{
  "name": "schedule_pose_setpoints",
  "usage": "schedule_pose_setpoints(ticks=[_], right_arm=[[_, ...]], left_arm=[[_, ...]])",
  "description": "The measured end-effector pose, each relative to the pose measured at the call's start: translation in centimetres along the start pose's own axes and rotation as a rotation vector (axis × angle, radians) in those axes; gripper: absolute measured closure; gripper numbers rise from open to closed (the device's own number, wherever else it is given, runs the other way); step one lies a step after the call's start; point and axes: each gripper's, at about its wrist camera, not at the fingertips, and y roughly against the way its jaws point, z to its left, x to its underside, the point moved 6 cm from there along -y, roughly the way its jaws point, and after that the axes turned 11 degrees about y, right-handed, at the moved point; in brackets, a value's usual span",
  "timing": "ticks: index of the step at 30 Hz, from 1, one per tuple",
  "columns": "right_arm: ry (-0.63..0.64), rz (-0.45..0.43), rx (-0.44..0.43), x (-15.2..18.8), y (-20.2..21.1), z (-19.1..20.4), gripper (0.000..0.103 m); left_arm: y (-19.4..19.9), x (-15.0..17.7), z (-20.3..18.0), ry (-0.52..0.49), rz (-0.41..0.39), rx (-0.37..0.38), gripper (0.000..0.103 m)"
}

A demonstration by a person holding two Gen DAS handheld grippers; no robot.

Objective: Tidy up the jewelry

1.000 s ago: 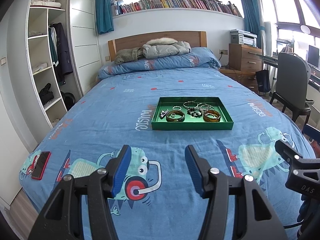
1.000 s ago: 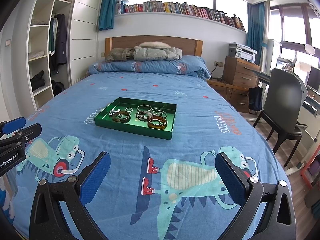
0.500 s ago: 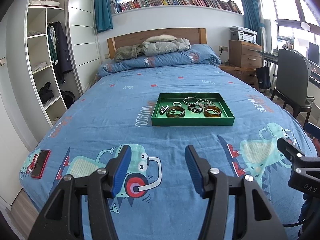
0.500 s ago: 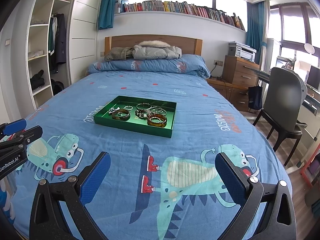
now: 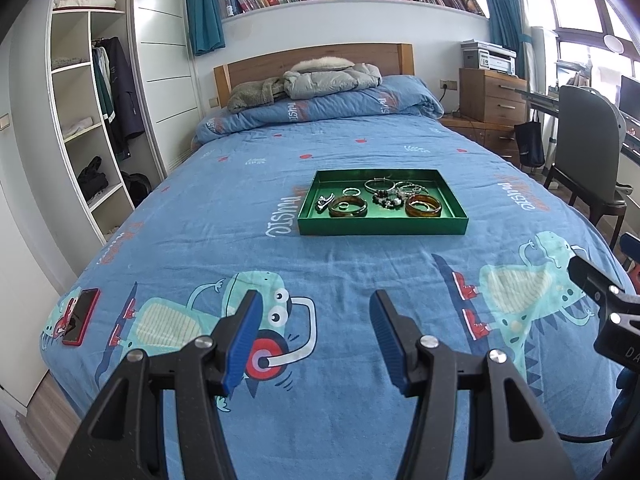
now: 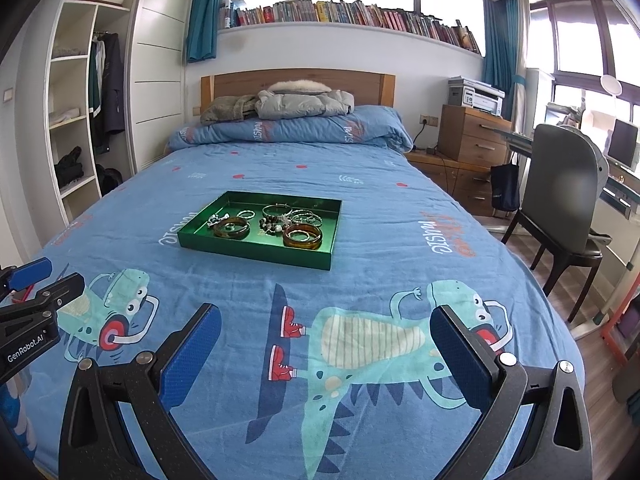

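Observation:
A green tray lies on the blue bed, also in the right wrist view. It holds two amber bangles, silver bracelets, a dark bead bracelet and a silver clip. My left gripper is open and empty, well short of the tray. My right gripper is wide open and empty, also short of the tray. Each gripper shows at the edge of the other's view.
A red phone lies at the bed's near left corner. Jackets and a folded quilt lie at the headboard. A wardrobe stands left; a chair, drawers and a desk stand right.
Both views have tilted up slightly, so the tray sits lower and a bit nearer in the frame. Both grippers stay open and empty.

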Motion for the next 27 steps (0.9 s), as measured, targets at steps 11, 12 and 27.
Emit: schedule_pose_setpoints(ticks=[11,12,27], right_arm=[[-0.001,0.019,0.010,0.2,0.4,-0.5,0.000],[-0.004,0.021,0.010,0.3,0.4,-0.6,0.000],[-0.052,0.066,-0.060,0.7,0.2,-1.0,0.000]], left_arm=[[0.0,-0.1,-0.3,0.002,0.009,-0.018,0.049],[0.0,-0.1,-0.4,-0.001,0.012,-0.020,0.049],[-0.6,-0.1,-1.2,-0.008,0.030,-0.023,0.049]])
